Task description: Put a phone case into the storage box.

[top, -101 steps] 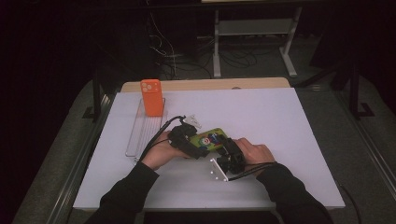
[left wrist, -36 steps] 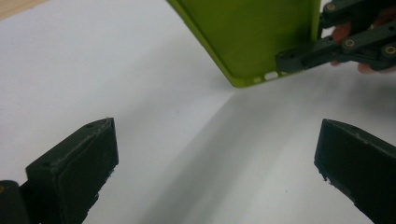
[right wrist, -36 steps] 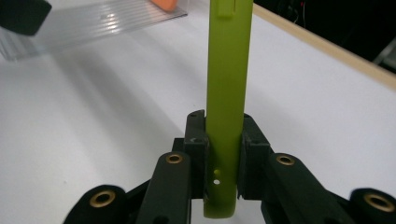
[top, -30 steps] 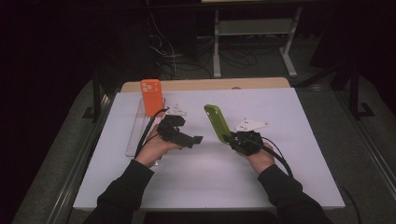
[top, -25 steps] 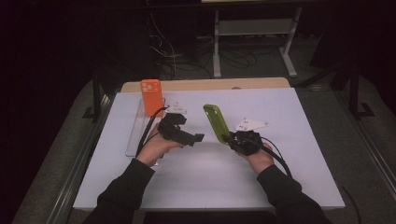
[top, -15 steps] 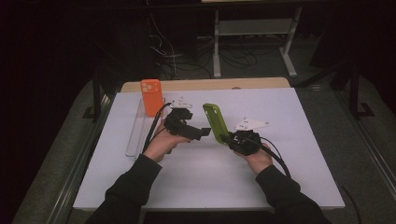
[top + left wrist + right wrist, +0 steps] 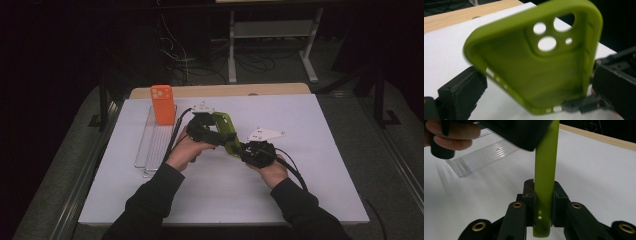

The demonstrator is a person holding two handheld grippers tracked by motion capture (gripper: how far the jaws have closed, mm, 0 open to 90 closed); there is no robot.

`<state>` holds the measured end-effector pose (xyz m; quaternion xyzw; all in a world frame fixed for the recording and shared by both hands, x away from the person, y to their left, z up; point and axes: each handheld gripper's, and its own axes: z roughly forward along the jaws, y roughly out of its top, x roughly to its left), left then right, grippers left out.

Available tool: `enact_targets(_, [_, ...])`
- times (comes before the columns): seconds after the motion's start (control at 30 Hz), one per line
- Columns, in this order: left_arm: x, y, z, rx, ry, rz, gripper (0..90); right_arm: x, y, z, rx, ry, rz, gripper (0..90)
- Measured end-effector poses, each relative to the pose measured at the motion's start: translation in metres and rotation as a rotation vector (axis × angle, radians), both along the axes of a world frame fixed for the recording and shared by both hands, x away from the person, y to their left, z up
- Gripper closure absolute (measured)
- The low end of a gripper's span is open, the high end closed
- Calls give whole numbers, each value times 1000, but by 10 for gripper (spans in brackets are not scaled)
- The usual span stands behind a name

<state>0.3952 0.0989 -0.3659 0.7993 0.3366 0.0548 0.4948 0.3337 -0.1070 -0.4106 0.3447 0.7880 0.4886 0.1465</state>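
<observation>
Clamping green case bottom edge: right gripper | left gripper jaws wide, flanking case | open table right

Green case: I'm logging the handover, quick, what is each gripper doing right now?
Left gripper: open, jaws either side of the green case, not pressing.
Right gripper: shut on the case's bottom end, holding it upright.

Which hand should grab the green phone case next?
Probably the left. The left gripper has its fingers open around the green phone case, ready to close. The right gripper already clamps its bottom end.
</observation>
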Motion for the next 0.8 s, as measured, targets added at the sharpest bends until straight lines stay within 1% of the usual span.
enact_targets(0.03, [1, 0, 0, -6, 2, -1, 0, -1, 1, 0, 1, 11, -1, 759])
enact_targets(0.07, [1, 0, 0, -14, 4, 7, 0, 0, 2, 0, -4, -1, 5, 759])
enact_targets(0.17, [2, 0, 1, -23, 4, 11, 2, -1, 3, -1, -3, 6, 5, 759])
enact_targets(0.23, [2, 0, 2, -27, 7, 21, 36, -1, 3, -1, -7, 9, 4, 759])
enact_targets(0.3, [2, 1, 2, -42, 11, 27, 59, 0, 3, -2, -9, 7, 3, 759])
enact_targets(0.37, [3, 1, 2, -49, 12, 27, 69, 0, 3, -2, -11, 5, 4, 759])
enact_targets(0.43, [3, 2, 2, -53, 15, 22, 87, 0, 4, -3, -12, 16, 3, 759])
enact_targets(0.53, [3, 2, 2, -60, 11, 17, 101, 0, 5, -4, -23, 10, 9, 759])
enact_targets(0.7, [3, 4, 3, -65, 22, 5, 126, 0, 6, -4, -30, 11, 11, 754])
enact_targets(0.73, [3, 4, 4, -64, 24, 0, 130, 0, 6, -4, -33, 15, 11, 745])
enact_targets(0.77, [3, 5, 5, -60, 20, -4, 134, 0, 6, -4, -36, 11, 17, 711])
enact_targets(0.8, [3, 5, 5, -47, 11, -3, 137, -1, 7, -4, -36, 16, 23, 642])
